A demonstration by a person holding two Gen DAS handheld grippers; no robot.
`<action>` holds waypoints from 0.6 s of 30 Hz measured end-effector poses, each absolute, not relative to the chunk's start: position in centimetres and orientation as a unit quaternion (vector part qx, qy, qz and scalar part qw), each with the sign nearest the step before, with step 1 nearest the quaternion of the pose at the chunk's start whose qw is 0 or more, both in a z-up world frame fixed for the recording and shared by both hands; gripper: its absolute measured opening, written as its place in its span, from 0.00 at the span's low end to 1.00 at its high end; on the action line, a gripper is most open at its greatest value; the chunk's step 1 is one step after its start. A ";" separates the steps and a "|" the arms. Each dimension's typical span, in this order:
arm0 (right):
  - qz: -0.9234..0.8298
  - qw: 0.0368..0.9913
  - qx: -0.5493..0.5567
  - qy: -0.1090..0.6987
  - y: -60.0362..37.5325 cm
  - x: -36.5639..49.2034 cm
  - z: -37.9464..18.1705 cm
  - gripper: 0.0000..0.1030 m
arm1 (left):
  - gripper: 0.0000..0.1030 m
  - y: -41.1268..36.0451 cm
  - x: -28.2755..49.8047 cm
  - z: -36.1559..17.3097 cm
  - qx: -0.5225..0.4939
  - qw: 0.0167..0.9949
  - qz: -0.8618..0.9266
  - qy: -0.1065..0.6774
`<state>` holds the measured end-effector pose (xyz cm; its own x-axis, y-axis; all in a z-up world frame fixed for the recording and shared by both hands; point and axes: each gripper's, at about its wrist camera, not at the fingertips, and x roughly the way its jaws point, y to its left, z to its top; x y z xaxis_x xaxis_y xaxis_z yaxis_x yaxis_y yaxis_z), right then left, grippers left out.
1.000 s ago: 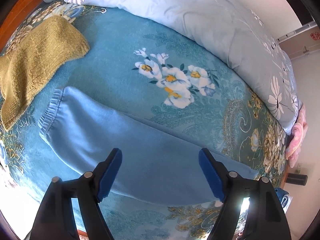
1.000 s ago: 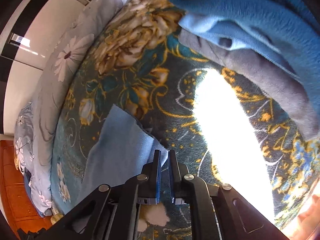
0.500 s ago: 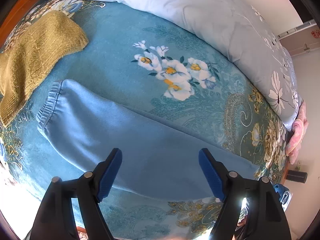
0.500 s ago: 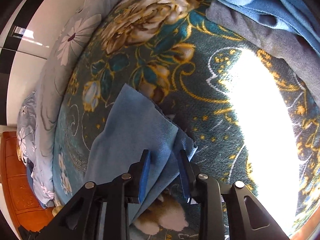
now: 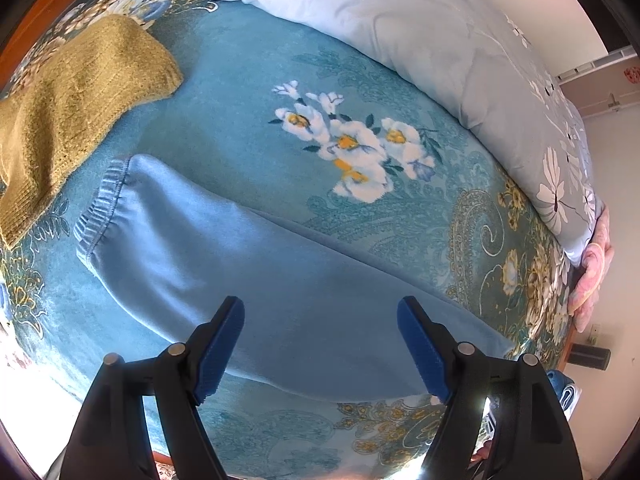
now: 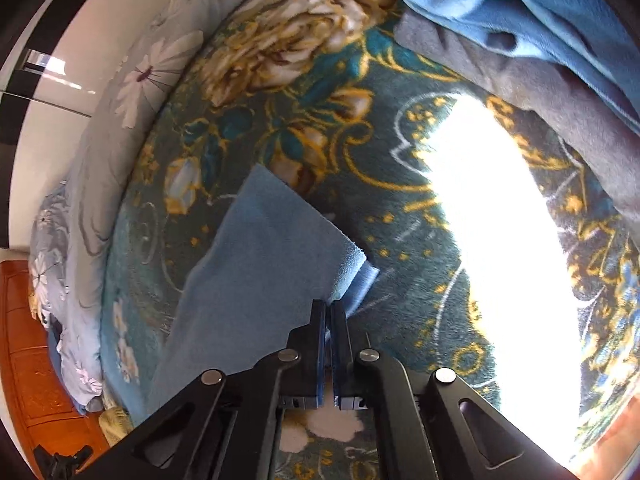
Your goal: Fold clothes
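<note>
A light blue garment (image 5: 240, 256) lies flat across the floral blanket (image 5: 240, 100), its ribbed cuff (image 5: 100, 208) at the left. My left gripper (image 5: 320, 308) hovers over its middle, open wide, with nothing between the blue pads. In the right wrist view the garment's other end (image 6: 260, 260) shows a folded corner. My right gripper (image 6: 330, 306) is closing its jaws to a thin slit, and the cloth's edge is pinched between the tips.
A mustard knitted sweater (image 5: 72, 100) lies at the upper left and a pale floral duvet (image 5: 400, 20) runs along the far side. A pile of blue and grey clothes (image 6: 520, 88) lies at the upper right. A bright sun patch (image 6: 500, 220) falls on the blanket.
The right gripper opened over the garment's corner, moved down onto it and shut on its edge. The left gripper stayed open and barely shifted.
</note>
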<state>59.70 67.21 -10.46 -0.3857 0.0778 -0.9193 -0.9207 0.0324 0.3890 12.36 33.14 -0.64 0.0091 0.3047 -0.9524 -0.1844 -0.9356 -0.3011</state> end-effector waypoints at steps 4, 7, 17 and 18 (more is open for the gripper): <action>0.587 0.426 -0.362 0.585 67.2 60.0 -10.8 0.02 | 0.78 31.9 12.0 -0.8 -0.689 0.161 0.705 -0.052; 0.592 0.422 -0.366 0.581 67.2 59.9 -10.8 0.02 | 0.78 31.0 11.7 -0.9 -0.691 0.151 0.705 -0.058; 0.595 0.425 -0.369 0.574 67.4 61.0 -9.9 0.06 | 0.78 25.4 10.8 -2.0 -0.691 0.094 0.716 -0.035; 0.593 0.425 -0.368 0.576 67.3 61.2 -9.9 0.06 | 0.78 24.2 10.8 -2.4 -0.691 0.080 0.716 -0.047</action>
<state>61.16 67.34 -9.92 -0.3676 0.0802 -0.9265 -0.9285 0.0245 0.3705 10.79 24.22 -2.41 -0.0312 0.1797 -0.9832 -0.0484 -0.9828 -0.1781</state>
